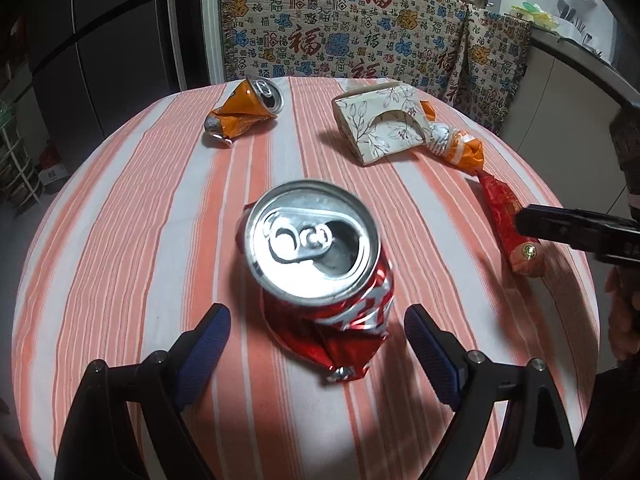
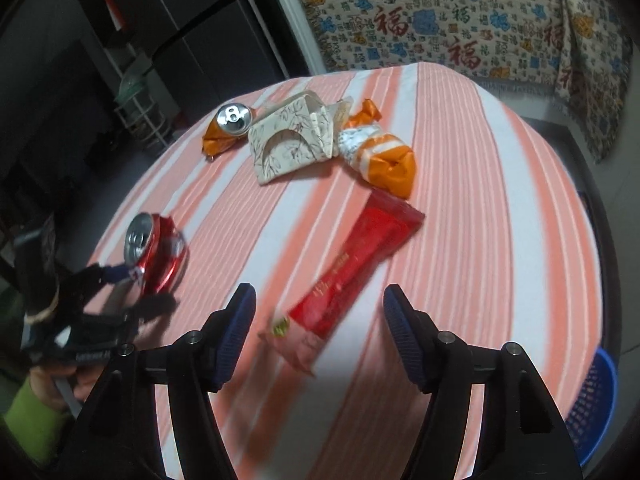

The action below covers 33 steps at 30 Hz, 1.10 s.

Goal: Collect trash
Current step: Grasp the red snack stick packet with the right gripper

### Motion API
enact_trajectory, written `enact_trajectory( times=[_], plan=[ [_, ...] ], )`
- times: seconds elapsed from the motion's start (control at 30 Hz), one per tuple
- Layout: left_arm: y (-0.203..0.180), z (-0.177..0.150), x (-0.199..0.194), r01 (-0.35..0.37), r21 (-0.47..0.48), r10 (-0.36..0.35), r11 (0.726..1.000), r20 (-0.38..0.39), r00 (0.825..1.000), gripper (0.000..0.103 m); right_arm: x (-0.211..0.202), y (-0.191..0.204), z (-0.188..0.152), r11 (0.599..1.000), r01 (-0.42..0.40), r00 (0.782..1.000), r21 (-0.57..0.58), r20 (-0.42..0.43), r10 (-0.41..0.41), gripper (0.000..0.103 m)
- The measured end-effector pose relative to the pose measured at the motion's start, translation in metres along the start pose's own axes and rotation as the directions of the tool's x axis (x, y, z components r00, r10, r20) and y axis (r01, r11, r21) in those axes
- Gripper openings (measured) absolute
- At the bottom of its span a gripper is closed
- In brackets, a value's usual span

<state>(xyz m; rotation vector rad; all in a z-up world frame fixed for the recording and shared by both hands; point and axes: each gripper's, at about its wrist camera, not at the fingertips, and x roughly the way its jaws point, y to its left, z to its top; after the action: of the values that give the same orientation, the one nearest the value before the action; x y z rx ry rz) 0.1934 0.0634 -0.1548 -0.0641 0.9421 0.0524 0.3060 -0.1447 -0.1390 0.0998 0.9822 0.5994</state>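
A crushed red can [image 1: 320,280] stands on the striped tablecloth [image 1: 140,208], between the fingers of my open left gripper [image 1: 318,320]; it also shows in the right wrist view [image 2: 156,252]. A red wrapper [image 2: 352,268] lies just ahead of my open right gripper [image 2: 320,304]; it also shows in the left wrist view [image 1: 508,216]. Farther back lie a crushed orange can [image 1: 244,112], a floral paper box [image 1: 380,120] and an orange-white wrapper [image 1: 460,144].
A blue basket [image 2: 592,396] stands beside the table at the lower right. A patterned cloth [image 1: 340,28] covers furniture behind the table. A dark fridge [image 1: 100,32] and a wire rack [image 1: 16,160] stand to the left.
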Motion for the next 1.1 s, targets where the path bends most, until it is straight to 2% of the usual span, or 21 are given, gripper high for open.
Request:
enact_trajectory(
  times=[0.07,0.1,0.17,0.2,0.23,0.37,0.6,0.93,1.1],
  plan=[
    [-0.004,0.005,0.006,-0.036,0.008,0.036,0.999,-0.023,0.999,0.091,0.012,0.003,0.005,1.0,0.028,1.0,0.01,-0.013,-0.027,0.068],
    [-0.005,0.006,0.008,-0.054,0.007,0.054,0.999,-0.031,0.998,0.091,0.016,0.003,0.006,0.999,0.044,0.999,0.014,-0.024,-0.044,0.065],
    [-0.002,0.008,0.01,-0.06,-0.007,0.06,0.998,-0.038,0.997,0.085,0.019,0.001,0.005,0.997,0.079,0.996,0.014,-0.048,-0.078,0.027],
    [0.0,0.007,0.008,-0.04,-0.018,0.04,0.999,-0.033,0.999,0.076,0.017,0.001,0.003,0.997,0.079,0.996,0.011,-0.051,-0.079,0.019],
    [0.002,0.007,0.007,-0.015,-0.025,0.014,1.0,-0.036,0.999,0.064,0.014,0.001,0.002,0.997,0.081,0.995,0.004,-0.049,-0.081,0.019],
    [-0.001,0.0,-0.004,-0.001,-0.007,0.001,1.0,-0.004,1.0,0.064,-0.008,0.001,-0.007,0.997,0.065,0.997,-0.033,-0.03,-0.066,0.018],
    [-0.028,-0.008,-0.022,0.093,-0.02,-0.093,0.995,0.009,0.996,0.064,-0.033,-0.01,-0.029,0.998,0.043,0.999,-0.035,-0.019,-0.044,0.019],
    [-0.102,-0.004,-0.026,0.155,0.076,-0.154,0.985,-0.009,0.988,0.064,-0.076,-0.036,-0.052,0.999,0.054,0.998,0.002,0.029,-0.054,0.018],
    [-0.15,0.004,-0.029,0.216,0.129,-0.215,0.968,-0.017,0.976,0.064,-0.108,-0.07,-0.059,0.994,0.082,0.993,0.074,0.084,-0.088,0.018]
  ],
)
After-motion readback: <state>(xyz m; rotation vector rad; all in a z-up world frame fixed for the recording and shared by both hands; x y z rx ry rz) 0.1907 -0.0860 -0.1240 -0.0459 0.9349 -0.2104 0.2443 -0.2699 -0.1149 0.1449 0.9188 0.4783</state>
